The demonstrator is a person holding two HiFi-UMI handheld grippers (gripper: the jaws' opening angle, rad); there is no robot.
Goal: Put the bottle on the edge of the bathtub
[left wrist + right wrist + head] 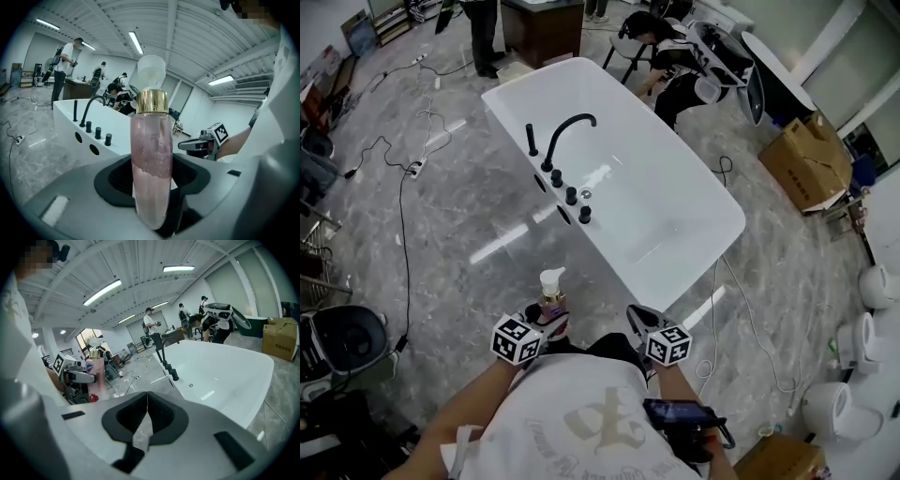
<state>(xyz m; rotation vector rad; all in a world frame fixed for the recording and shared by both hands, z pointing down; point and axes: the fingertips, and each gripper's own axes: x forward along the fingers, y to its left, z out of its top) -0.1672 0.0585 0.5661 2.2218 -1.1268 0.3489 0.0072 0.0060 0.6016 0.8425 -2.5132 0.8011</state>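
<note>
A clear pink pump bottle (151,164) with a gold collar and white pump stands upright between the jaws of my left gripper (151,206), which is shut on it. In the head view the bottle (551,295) rises from the left gripper (546,323), just short of the near corner of the white bathtub (675,281). My right gripper (639,322) is beside it, shut with nothing in it (143,427). From the right gripper view the bottle (95,373) shows at the left. The tub's rim carries a black tap (565,136) and several black knobs (572,197).
Cables trail over the grey marble floor (459,206) on the left and right of the tub. People stand and sit beyond the tub's far end (675,66). Cardboard boxes (811,159) are at the right, white toilets (853,375) at the lower right, a fan (347,342) at lower left.
</note>
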